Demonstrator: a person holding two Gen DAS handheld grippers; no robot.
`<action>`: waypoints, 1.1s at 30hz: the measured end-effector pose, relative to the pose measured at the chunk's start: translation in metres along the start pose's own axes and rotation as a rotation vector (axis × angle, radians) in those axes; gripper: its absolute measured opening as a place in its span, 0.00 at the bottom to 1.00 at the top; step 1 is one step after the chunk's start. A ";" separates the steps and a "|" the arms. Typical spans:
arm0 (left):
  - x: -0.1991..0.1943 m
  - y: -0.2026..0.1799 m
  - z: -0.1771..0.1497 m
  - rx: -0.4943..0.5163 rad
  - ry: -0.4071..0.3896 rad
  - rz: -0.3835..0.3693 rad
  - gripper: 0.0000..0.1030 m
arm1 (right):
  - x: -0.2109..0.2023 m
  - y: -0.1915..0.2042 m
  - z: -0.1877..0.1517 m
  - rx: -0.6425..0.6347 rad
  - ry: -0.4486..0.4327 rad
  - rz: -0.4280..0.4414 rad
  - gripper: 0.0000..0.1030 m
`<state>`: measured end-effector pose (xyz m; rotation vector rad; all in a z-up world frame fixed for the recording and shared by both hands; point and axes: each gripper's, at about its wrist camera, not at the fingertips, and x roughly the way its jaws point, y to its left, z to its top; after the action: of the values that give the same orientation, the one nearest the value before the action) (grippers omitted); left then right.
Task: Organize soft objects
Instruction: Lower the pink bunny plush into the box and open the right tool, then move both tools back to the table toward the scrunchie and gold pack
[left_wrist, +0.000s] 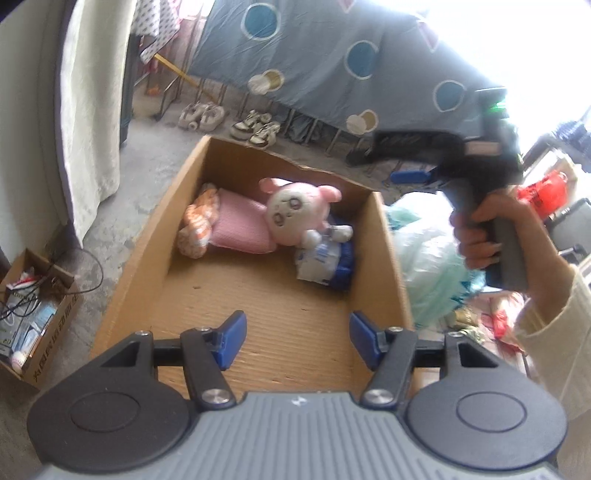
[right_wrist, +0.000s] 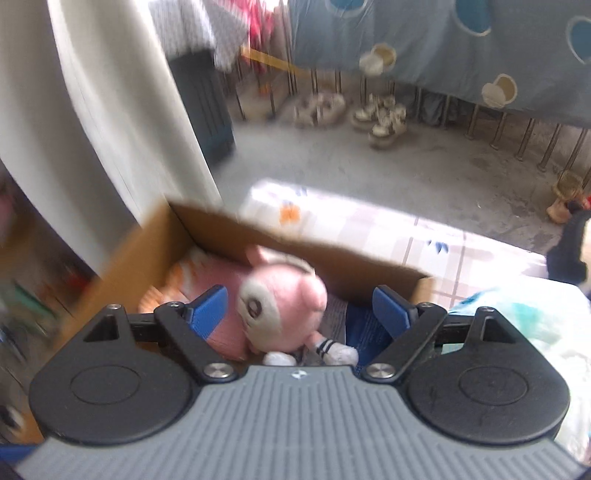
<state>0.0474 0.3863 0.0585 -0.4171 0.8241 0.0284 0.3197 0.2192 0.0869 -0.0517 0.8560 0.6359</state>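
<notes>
A cardboard box (left_wrist: 147, 266) holds a pink plush bunny (left_wrist: 295, 214) in a blue and white outfit, lying against a pink cushion (left_wrist: 240, 225) and an orange-and-white plush (left_wrist: 197, 225) at the far end. My left gripper (left_wrist: 297, 339) is open and empty over the box's near floor. My right gripper (right_wrist: 306, 314) is open above the bunny (right_wrist: 280, 306), jaws either side of its head without holding it. The right gripper, held by a hand, also shows in the left wrist view (left_wrist: 410, 176) above the box's right wall.
A pale green plastic bag (left_wrist: 428, 266) lies right of the box. A small box of clutter (left_wrist: 33, 317) sits at the left with cables. Shoes (left_wrist: 255, 129) stand by a railing under a hanging blue quilt (left_wrist: 332, 55). A white curtain (left_wrist: 92, 110) hangs at left.
</notes>
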 end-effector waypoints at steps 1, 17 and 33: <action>-0.004 -0.007 -0.002 0.009 -0.004 -0.006 0.63 | -0.017 -0.007 -0.001 0.010 -0.020 0.026 0.83; 0.002 -0.180 -0.075 0.240 -0.027 -0.193 0.67 | -0.288 -0.211 -0.167 0.044 -0.281 -0.079 0.86; 0.183 -0.301 -0.133 0.215 0.003 -0.174 0.52 | -0.199 -0.308 -0.302 0.332 -0.194 -0.089 0.85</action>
<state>0.1346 0.0353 -0.0476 -0.2845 0.7821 -0.2202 0.1828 -0.2191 -0.0350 0.2670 0.7572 0.4012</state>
